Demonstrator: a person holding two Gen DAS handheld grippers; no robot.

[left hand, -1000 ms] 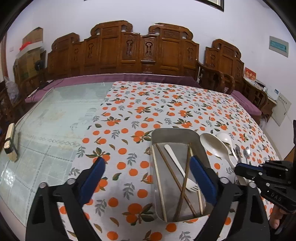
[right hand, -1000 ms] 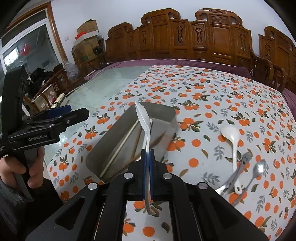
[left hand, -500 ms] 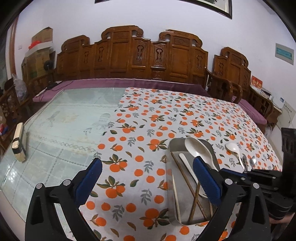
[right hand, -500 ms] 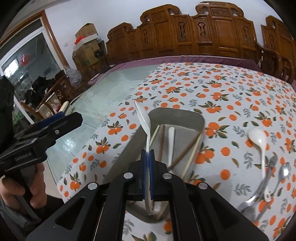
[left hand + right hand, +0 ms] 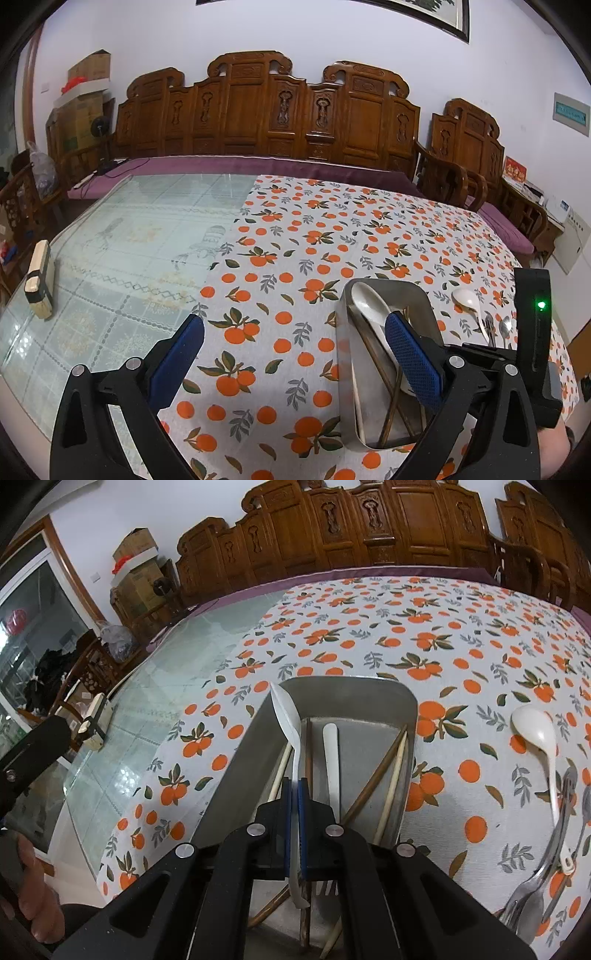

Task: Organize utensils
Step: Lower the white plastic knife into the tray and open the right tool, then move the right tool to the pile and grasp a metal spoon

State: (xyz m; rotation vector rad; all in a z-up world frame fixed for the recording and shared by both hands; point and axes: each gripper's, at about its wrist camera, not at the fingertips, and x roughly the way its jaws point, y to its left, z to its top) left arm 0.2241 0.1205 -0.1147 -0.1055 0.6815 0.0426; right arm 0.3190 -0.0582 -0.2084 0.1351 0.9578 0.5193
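Observation:
A steel tray [image 5: 236,768] sits on the orange-print cloth and holds chopsticks [image 5: 380,771] and a white fork [image 5: 330,760]. My right gripper [image 5: 294,786] pinches the handle of a white spoon [image 5: 286,712]; its jaws are opening, with the handle still between the pads. The spoon's bowl rests low against the tray's left wall. In the left wrist view that spoon [image 5: 369,302] lies inside the tray [image 5: 345,369]. My left gripper [image 5: 295,354] hovers open over the cloth to the left of the tray, holding nothing.
Another white spoon [image 5: 535,731] lies on the cloth right of the tray, with a metal fork [image 5: 554,834] and a metal spoon [image 5: 587,805] beside it. A brush-like block [image 5: 38,277] rests on the glass tabletop at far left. Carved wooden chairs line the far side.
My right gripper has come down and carried the white spoon from above the tray into it. The left gripper has drifted slightly left, away from the tray, staying open.

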